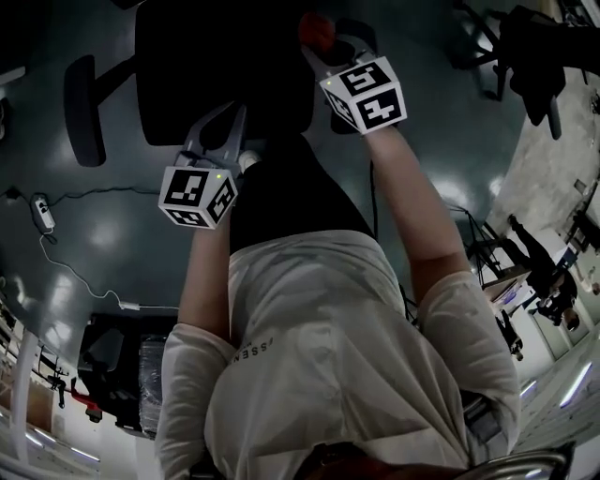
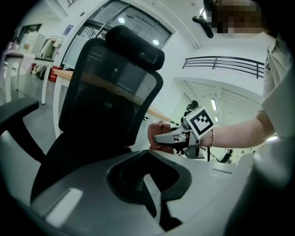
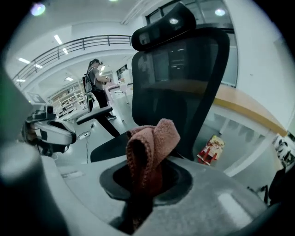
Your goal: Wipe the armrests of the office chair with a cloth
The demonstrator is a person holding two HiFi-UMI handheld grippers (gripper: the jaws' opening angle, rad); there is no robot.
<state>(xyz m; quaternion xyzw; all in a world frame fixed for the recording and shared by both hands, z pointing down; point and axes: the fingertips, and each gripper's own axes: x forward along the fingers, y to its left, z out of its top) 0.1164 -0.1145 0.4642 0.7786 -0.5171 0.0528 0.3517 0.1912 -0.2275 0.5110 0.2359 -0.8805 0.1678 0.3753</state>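
The black mesh office chair [image 1: 220, 66] stands in front of me, its left armrest [image 1: 82, 108] plain in the head view. My right gripper [image 1: 323, 42] is shut on a reddish-pink cloth [image 1: 316, 28] at the chair's right side, where the right armrest is hidden. In the right gripper view the cloth [image 3: 150, 147] sticks up folded from the right gripper [image 3: 143, 193]. My left gripper [image 1: 228, 120] hovers by the seat's front, shut and holding nothing. The left gripper view shows the left gripper [image 2: 150, 184], the chair back [image 2: 108, 87] and the right gripper [image 2: 171, 136] with the cloth [image 2: 156, 133].
A cable with a power strip [image 1: 42, 214] lies on the floor at the left. Another dark chair [image 1: 525, 47] stands at the far right, and dark equipment [image 1: 112, 366] at the lower left. A person [image 3: 94, 80] stands far off. A wooden counter [image 3: 244, 108] runs behind the chair.
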